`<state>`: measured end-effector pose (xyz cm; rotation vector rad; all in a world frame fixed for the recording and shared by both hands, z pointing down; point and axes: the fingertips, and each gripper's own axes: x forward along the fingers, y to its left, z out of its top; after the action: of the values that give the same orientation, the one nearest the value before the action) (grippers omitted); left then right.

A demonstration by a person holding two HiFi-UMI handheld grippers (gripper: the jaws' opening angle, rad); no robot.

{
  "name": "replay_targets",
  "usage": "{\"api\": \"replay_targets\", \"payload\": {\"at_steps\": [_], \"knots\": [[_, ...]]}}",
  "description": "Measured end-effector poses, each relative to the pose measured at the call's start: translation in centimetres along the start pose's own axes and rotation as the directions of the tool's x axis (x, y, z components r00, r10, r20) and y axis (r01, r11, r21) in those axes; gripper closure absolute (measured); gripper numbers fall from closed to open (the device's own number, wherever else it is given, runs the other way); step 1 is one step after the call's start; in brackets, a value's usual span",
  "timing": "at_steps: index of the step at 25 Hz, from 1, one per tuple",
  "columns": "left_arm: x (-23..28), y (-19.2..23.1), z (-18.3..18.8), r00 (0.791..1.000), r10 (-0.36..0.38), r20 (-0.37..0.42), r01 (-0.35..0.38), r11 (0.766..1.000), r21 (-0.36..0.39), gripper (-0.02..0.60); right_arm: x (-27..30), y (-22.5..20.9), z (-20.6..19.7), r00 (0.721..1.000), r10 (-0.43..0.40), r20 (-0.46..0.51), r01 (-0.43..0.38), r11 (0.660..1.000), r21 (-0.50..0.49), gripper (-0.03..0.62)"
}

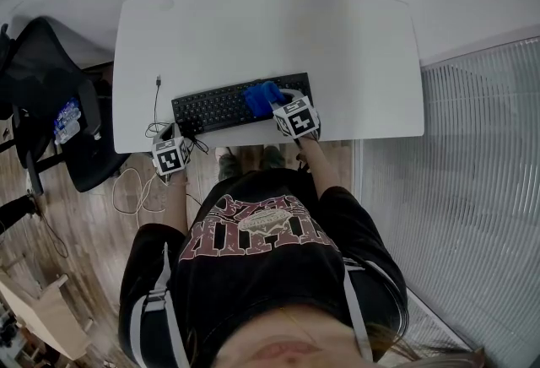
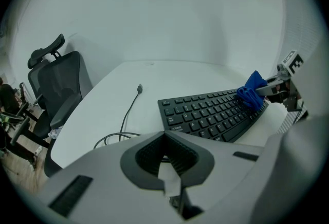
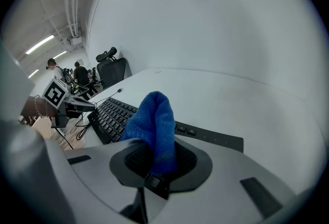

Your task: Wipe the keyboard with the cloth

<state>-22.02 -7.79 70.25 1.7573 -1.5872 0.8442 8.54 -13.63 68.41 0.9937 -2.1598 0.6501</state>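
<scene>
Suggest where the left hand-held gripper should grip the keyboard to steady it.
I'd pinch the keyboard at its left short edge, coming from the left, low along the table. It lies flat and thin; that end is nearest the left hand-held gripper, while the cloth is over the right. Avoid the cable.

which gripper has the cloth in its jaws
The right gripper: its jaws are shut on the blue cloth over the keyboard. The left gripper has its jaws shut on nothing.
</scene>
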Motion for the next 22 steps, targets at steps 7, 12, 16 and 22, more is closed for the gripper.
{"api": "replay_targets", "payload": {"at_steps": [7, 12, 16, 22], "knots": [[0.0, -0.1, 0.1, 1.0, 0.012, -0.001, -0.012, 1.0, -0.004, 0.548, -1.7, -3.0, -1.5, 0.999, -0.038, -0.01, 0.039, 0.999, 0.025, 0.53], [0.0, 0.0, 0.1, 1.0, 0.021, -0.002, -0.021, 1.0, -0.006, 0.548, -2.5, -4.3, -2.2, 0.998, -0.06, -0.008, 0.06, 0.997, 0.048, 0.53], [0.1, 0.0, 0.1, 1.0, 0.025, -0.003, -0.025, 1.0, -0.007, 0.548, -3.1, -5.3, -2.8, 0.997, -0.077, -0.005, 0.077, 0.994, 0.073, 0.53], [-0.1, -0.1, 0.1, 1.0, 0.031, 0.001, -0.031, 1.0, -0.006, 0.548, -4.8, -7.4, -3.9, 0.991, -0.131, -0.007, 0.131, 0.986, 0.105, 0.53]]}}
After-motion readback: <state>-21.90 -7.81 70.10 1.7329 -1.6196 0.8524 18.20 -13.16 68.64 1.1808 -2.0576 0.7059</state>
